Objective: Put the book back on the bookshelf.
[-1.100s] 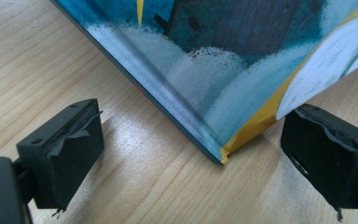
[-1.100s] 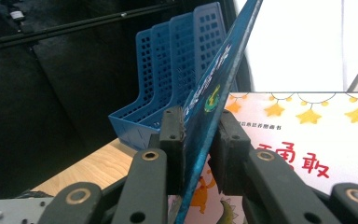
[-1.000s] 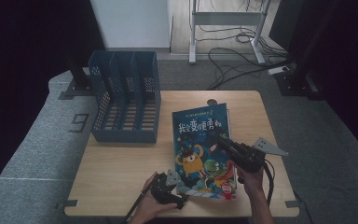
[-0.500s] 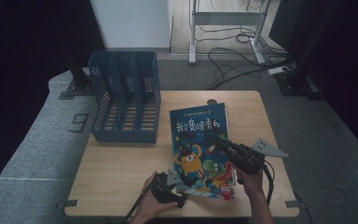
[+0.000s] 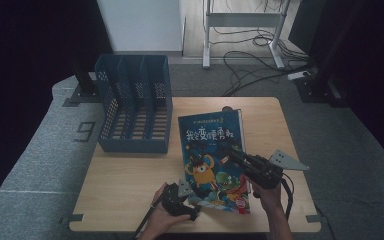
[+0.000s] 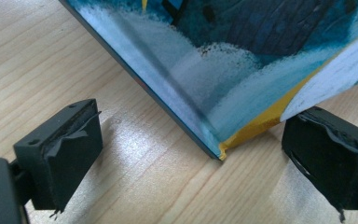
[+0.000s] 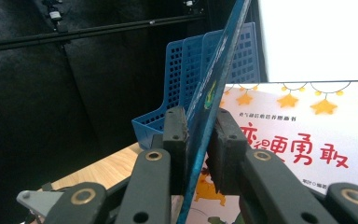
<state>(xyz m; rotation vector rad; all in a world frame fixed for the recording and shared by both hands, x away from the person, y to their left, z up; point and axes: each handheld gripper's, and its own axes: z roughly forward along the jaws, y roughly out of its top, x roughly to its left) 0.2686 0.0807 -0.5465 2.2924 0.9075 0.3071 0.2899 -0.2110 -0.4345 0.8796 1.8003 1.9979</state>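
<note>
With my right gripper clamped on the picture book's lifted cover and my left gripper spread wide at its near corner on the table, the book isn't yet in the blue file rack.

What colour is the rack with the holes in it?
Blue. The rack with its grid of holes shows best in the high view, standing on the table.
</note>
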